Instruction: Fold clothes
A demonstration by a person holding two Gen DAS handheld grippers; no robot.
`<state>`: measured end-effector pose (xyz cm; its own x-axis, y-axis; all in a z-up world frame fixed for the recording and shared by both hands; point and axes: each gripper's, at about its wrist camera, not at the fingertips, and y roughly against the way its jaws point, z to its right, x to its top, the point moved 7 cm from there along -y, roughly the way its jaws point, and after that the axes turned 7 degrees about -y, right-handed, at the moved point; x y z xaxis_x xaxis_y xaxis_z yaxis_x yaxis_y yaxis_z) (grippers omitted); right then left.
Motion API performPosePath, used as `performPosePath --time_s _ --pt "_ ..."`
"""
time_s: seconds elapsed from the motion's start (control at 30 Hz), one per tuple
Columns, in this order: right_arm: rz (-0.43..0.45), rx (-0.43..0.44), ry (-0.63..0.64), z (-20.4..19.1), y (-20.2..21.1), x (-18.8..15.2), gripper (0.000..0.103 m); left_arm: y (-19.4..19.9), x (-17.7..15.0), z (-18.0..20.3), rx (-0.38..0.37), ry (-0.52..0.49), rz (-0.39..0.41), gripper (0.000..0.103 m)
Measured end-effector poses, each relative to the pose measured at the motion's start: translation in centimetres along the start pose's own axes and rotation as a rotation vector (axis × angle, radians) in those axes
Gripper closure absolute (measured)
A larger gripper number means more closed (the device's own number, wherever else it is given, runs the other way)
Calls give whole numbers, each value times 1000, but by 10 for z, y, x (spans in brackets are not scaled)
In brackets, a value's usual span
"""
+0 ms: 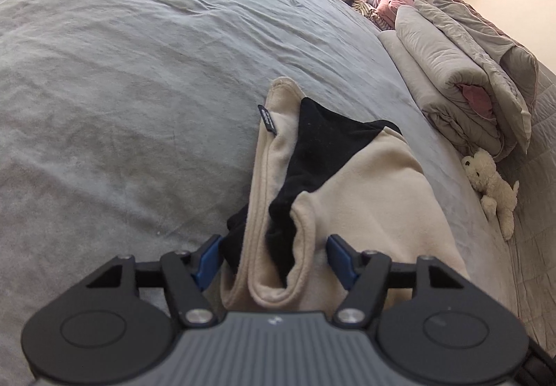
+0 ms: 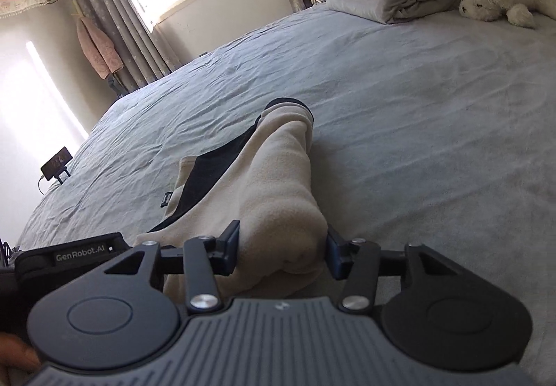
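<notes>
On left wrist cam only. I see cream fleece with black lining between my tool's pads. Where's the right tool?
Observer: The right tool straddles a bunched fold of the cream fleece, and the cloth touches both pads.
Operator: What does that fold lead to?
Observer: What looks like a sleeve, running away across the grey sheet and ending in a dark-trimmed cuff.
Operator: Anything near the bed's far edge?
Observer: A phone on a stand sits at the sheet's far left edge, in front of the bright wall.
</notes>
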<state>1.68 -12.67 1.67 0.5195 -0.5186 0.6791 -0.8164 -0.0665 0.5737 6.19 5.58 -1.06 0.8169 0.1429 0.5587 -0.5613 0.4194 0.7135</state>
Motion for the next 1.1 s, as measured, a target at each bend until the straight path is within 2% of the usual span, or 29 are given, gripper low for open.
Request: performPosePath --time_s 0.2,0.43,0.6,0.77,0.93,1.1 --pt "-6 -54 92 21 17 13 53 8 -22 35 -81 -52 -68 37" --pt "-43 -89 57 75 51 8 52 8 -63 87 -152 -205 -130 37" --pt "-100 -43 47 92 43 -4 50 4 -72 91 -131 -250 -116 34" --pt "-150 30 14 104 34 5 39 2 -72 88 -135 -236 -110 32" --pt "-169 98 45 109 29 25 35 0 -72 89 -139 -243 -106 32" --pt "-273 186 -13 116 3 30 35 -1 -71 86 -147 -236 -113 33"
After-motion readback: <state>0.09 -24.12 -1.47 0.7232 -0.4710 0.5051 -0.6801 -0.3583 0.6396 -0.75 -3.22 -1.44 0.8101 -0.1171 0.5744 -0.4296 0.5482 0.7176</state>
